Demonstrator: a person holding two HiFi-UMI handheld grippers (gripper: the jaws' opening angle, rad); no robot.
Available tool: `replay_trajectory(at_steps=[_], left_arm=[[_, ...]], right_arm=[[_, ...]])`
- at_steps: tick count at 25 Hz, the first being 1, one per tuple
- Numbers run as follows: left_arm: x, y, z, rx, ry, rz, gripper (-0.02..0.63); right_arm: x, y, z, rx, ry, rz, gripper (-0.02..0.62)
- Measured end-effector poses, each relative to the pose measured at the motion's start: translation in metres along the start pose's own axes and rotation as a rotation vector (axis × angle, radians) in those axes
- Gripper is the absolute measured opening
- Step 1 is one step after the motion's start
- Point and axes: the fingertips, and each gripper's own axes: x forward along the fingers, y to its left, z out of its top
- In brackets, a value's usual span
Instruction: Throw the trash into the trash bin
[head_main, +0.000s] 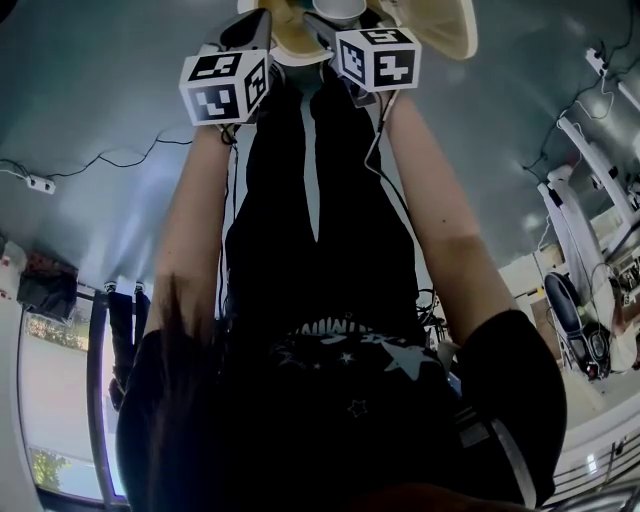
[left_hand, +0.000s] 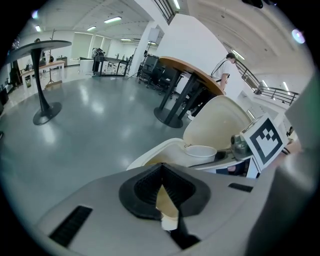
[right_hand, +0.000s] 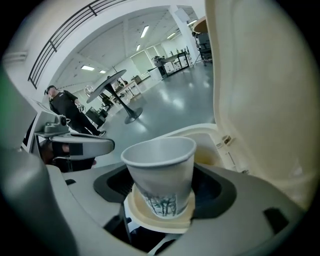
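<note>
A cream trash bin (left_hand: 160, 150) stands with its lid (left_hand: 220, 125) tipped up, and both grippers hover at its mouth. My right gripper (right_hand: 162, 200) is shut on a white paper cup (right_hand: 160, 170) with a tree print. The cup sits upright in a cream ring between the pads, right in front of the bin's rim (right_hand: 200, 132) and beside the raised lid (right_hand: 260, 100). My left gripper (left_hand: 162, 200) has its black pads pinched together on a thin beige scrap (left_hand: 165, 202). From the head view both marker cubes show, left (head_main: 225, 85) and right (head_main: 378, 57), with the cup (head_main: 340, 10) over the bin.
Shiny grey floor lies all round the bin. A round pedestal table (left_hand: 42, 80) stands far left and a larger wooden-topped table (left_hand: 190, 80) behind the bin. A person (left_hand: 227, 67) stands further back. Cables and a power strip (head_main: 35, 183) lie on the floor.
</note>
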Motion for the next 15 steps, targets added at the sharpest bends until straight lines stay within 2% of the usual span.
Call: replay_trajectory(at_steps=[3,7,15], left_arm=[[0.0,-0.001,0.0,0.005,-0.001,-0.006,0.011],[0.0,-0.002,0.002,0.01,-0.001,-0.008,0.011],[-0.001,-0.006,0.009,0.017,-0.005,-0.017,0.011]], right_arm=[[0.001,-0.001,0.002,-0.021,-0.007,-0.025,0.336],[-0.002,-0.004,0.003,-0.013,-0.018,-0.041,0.405],[-0.012,-0.005,0.01,0.006,-0.049,-0.032,0.407]])
